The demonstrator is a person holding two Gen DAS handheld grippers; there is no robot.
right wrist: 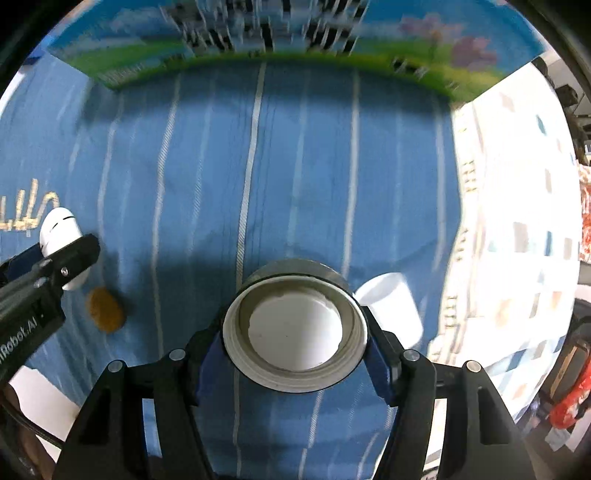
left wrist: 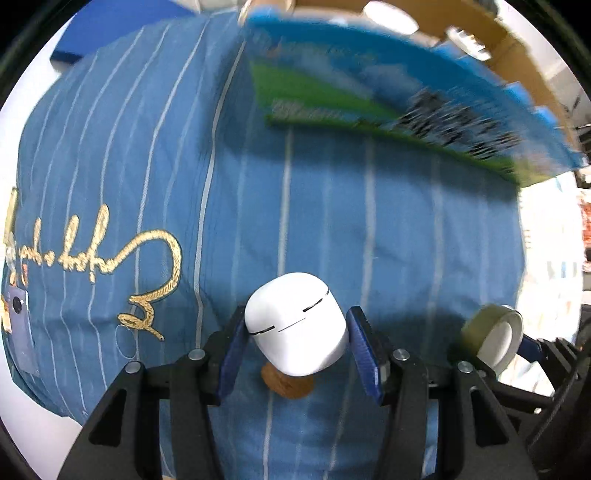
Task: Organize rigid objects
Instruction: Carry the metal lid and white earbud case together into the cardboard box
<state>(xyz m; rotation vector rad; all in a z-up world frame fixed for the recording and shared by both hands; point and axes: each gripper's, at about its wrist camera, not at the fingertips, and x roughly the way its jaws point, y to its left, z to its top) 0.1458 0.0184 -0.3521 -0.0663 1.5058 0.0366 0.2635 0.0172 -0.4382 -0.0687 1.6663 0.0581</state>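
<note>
My left gripper (left wrist: pixel 297 338) is shut on a white earbud case (left wrist: pixel 297 328), held above the blue striped cloth (left wrist: pixel 147 166). The case also shows at the left of the right wrist view (right wrist: pixel 59 230). My right gripper (right wrist: pixel 295 332) is shut on a roll of tape (right wrist: pixel 295 328) with a white core; the roll shows at the right of the left wrist view (left wrist: pixel 495 336). A blue and green cardboard box (left wrist: pixel 388 85) stands at the far side of the cloth, also in the right wrist view (right wrist: pixel 295 33).
A brown walnut-like object (left wrist: pixel 288 384) lies on the cloth under the case, also in the right wrist view (right wrist: pixel 105 308). A white block (right wrist: pixel 391 299) lies just right of the tape. A patterned white sheet (right wrist: pixel 517 240) covers the right side.
</note>
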